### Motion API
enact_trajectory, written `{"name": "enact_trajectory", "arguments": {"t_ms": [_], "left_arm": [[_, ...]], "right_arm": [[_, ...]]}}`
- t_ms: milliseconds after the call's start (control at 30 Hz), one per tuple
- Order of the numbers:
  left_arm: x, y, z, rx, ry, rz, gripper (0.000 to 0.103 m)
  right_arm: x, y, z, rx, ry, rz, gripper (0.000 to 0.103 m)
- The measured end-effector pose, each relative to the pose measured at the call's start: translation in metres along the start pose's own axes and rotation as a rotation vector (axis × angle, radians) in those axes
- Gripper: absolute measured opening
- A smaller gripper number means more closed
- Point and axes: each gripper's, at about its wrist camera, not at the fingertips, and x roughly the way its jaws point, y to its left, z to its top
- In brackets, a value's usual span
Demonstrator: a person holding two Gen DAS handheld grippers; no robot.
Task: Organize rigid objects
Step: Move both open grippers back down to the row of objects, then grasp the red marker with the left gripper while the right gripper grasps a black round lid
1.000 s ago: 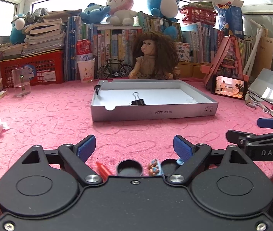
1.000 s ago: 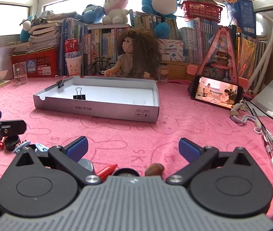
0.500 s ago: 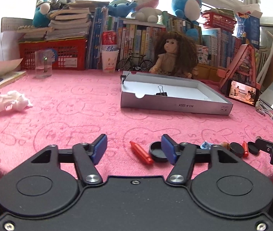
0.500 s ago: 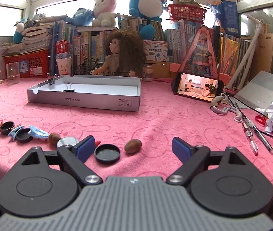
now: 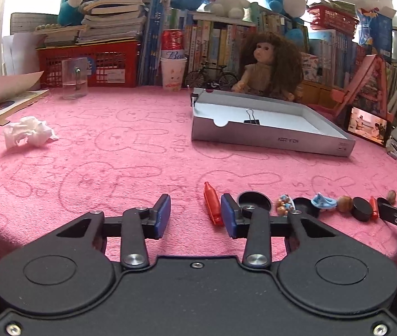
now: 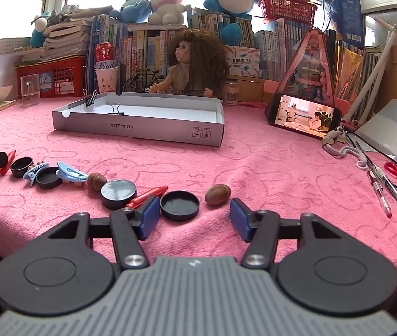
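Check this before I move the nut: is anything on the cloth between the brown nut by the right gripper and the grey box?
Nothing visible: only bare pink cloth lies between the nut and the grey box. The black lid sits beside the nut, off that path.

A row of small rigid things lies on the pink cloth near the bench's front edge, well apart from the shallow grey box point(image 6: 138, 126) behind it. Going away from the box's right end toward its left: a brown nut point(image 6: 217, 194), an upturned black lid point(image 6: 179, 205), a red crayon-like piece point(image 6: 146, 196), a silver-topped black cap point(image 6: 118, 191), a second nut point(image 6: 96, 181), two blue clips point(image 6: 71, 173), another black lid point(image 6: 48, 181), a black ring-shaped cap point(image 6: 21, 166). A black binder clip point(image 6: 116, 110) stands inside the box
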Motion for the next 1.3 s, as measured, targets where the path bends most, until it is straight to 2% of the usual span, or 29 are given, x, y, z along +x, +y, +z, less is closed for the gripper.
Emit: {"name": "enact_trajectory", "arguments": {"t_ms": [267, 533, 633, 667, 700, 1000, 1300], "left_arm": [[0.008, -0.007, 0.001, 0.018, 0.015, -0.026, 0.032], [0.015, -0.017, 0.0, 0.072, 0.004, 0.017, 0.029], [0.015, -0.018, 0.0, 0.071, 0.003, 0.018, 0.02], [0.016, -0.017, 0.0, 0.065, 0.003, 0.014, 0.012], [0.016, -0.015, 0.001, 0.055, 0.005, 0.007, 0.009], [0.014, -0.019, 0.012, 0.074, -0.03, -0.016, 0.009], [0.03, -0.023, 0.047, 0.051, -0.03, -0.028, 0.009]], "right_arm": [[0.002, 0.003, 0.0, 0.007, 0.0, 0.02, 0.052], [0.004, 0.006, 0.002, 0.008, -0.003, 0.03, 0.046], [0.006, 0.008, 0.003, 0.005, -0.004, 0.039, 0.037], [0.006, 0.009, 0.003, 0.001, -0.005, 0.043, 0.037], [0.006, 0.011, 0.003, -0.004, -0.005, 0.046, 0.037], [0.01, 0.009, 0.015, 0.011, -0.009, 0.048, 0.036], [0.023, 0.001, 0.039, 0.058, -0.025, 0.041, 0.036]]}}
